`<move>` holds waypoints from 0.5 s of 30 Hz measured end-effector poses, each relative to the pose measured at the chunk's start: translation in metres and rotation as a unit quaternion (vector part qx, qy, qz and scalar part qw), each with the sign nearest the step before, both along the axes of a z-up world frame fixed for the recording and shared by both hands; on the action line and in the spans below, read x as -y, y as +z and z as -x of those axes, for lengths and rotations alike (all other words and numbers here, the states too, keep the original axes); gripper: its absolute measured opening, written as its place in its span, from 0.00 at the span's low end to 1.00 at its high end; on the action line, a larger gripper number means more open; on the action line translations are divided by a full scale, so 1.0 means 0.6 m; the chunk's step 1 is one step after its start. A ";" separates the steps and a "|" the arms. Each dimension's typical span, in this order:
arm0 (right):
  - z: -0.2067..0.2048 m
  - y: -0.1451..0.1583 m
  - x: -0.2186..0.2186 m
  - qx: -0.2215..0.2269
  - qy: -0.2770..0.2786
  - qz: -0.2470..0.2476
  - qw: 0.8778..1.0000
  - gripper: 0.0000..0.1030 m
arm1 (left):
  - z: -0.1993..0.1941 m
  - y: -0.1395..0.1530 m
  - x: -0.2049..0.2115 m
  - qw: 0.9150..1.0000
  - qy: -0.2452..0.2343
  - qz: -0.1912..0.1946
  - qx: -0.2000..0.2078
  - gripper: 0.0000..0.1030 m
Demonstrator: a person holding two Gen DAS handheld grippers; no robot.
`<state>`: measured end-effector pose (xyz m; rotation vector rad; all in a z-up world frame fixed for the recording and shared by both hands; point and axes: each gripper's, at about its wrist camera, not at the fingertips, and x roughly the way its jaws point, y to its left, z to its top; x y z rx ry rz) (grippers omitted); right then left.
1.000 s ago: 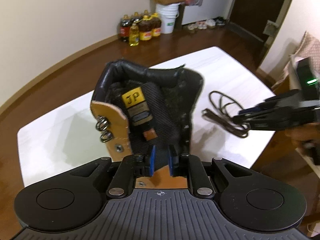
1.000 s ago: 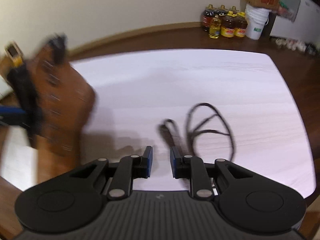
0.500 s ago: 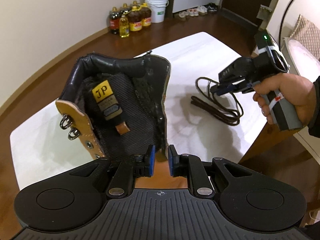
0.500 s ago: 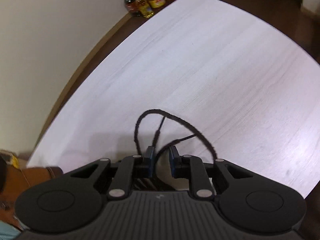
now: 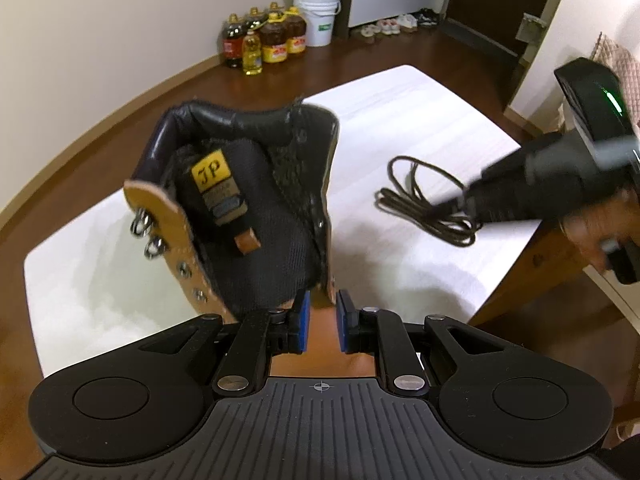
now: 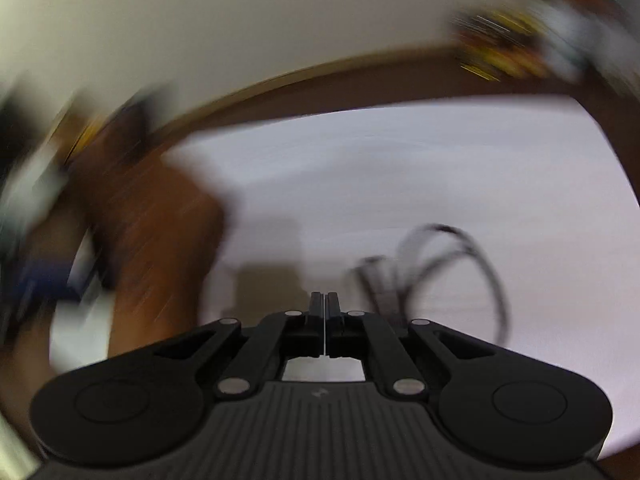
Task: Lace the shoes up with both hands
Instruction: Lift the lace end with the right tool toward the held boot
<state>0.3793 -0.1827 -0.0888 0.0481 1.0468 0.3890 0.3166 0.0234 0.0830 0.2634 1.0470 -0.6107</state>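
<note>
Now, start from the boot (image 5: 248, 200): unlaced, tipped up off the white table (image 5: 420, 120), open collar and tongue facing the left wrist view, tan front leather clamped between the blue pads of the left gripper (image 5: 322, 316). Keep that clamp firm and hold the boot at this tilt, so that the metal hooks and eyelets (image 5: 146, 232) on the tan flap stay turned up and reachable.

Next, look to the lace (image 5: 432, 208): dark brown, loosely coiled on the table, well apart from the boot on its right side. Seen from the left wrist, just beside the tip of the right gripper (image 6: 323, 300); seen from the right wrist, lying to the right of the closed jaws, not between them. Clenched on nothing, then, as far as the blurred view allows.

Judged from that: reopen, slow down, and come down over one free end rather than the middle of the coil. Pinch close to the tip, leaving only a short stub to steer into the lowest eyelet. Lift gently to let the coil unwind without knotting. Avoid dragging the bundle off the table edge near the hand (image 5: 592, 232).
</note>
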 end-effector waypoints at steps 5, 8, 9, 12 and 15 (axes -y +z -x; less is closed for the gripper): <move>0.049 -0.033 -0.087 0.023 0.166 0.088 0.982 0.01 | 0.010 -0.009 -0.024 1.000 0.015 0.006 -0.008 0.15; 0.060 -0.052 -0.104 0.028 0.185 0.118 0.975 0.04 | 0.017 -0.014 -0.036 1.000 0.015 0.001 -0.009 0.15; 0.059 -0.057 -0.103 0.025 0.171 0.130 0.976 0.05 | 0.018 -0.014 -0.039 1.000 0.015 0.000 -0.009 0.15; 0.042 -0.054 -0.063 0.010 0.050 0.114 0.992 0.18 | 0.021 -0.016 -0.046 1.000 0.015 0.003 -0.008 0.15; 0.016 -0.048 -0.013 0.002 -0.066 0.086 0.994 0.20 | 0.018 -0.018 -0.046 1.000 0.012 0.006 -0.008 0.15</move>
